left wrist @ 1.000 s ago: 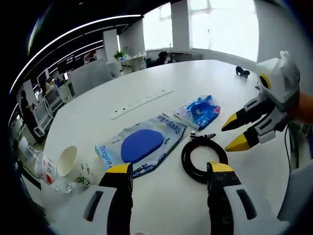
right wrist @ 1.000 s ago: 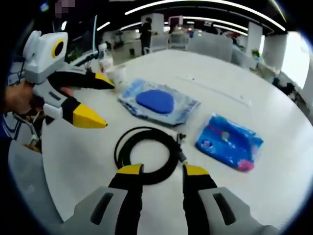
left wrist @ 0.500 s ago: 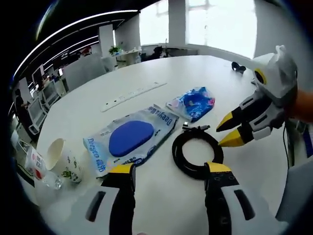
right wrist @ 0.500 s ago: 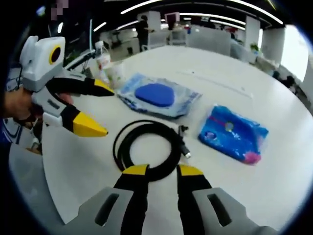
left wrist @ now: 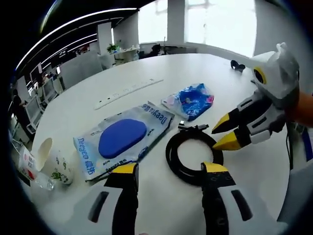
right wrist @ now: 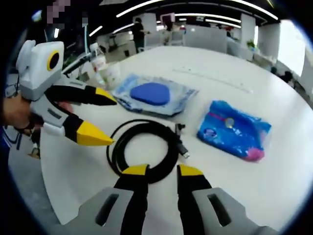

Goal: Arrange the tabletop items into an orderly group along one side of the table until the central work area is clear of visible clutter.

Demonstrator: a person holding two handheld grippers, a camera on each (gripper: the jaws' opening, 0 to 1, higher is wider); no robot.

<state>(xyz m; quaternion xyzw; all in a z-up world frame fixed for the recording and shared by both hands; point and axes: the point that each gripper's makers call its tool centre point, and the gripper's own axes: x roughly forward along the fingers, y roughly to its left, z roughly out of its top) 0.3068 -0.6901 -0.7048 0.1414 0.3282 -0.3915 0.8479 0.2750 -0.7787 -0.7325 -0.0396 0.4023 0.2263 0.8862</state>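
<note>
Both grippers open: right gripper [right wrist: 155, 170] at coiled cable [right wrist: 143, 151] 6 o'clock; coil prob unravels if pinched by 1 loop.

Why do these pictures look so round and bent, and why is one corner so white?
Fisheye lenses curve both views: the table edge bows in the left gripper view, ceiling light strips arc in the right gripper view. In the left gripper view the windows are blown out white. The black cable coil stays fairly sharp in the right gripper view; distant desks look soft.
</note>
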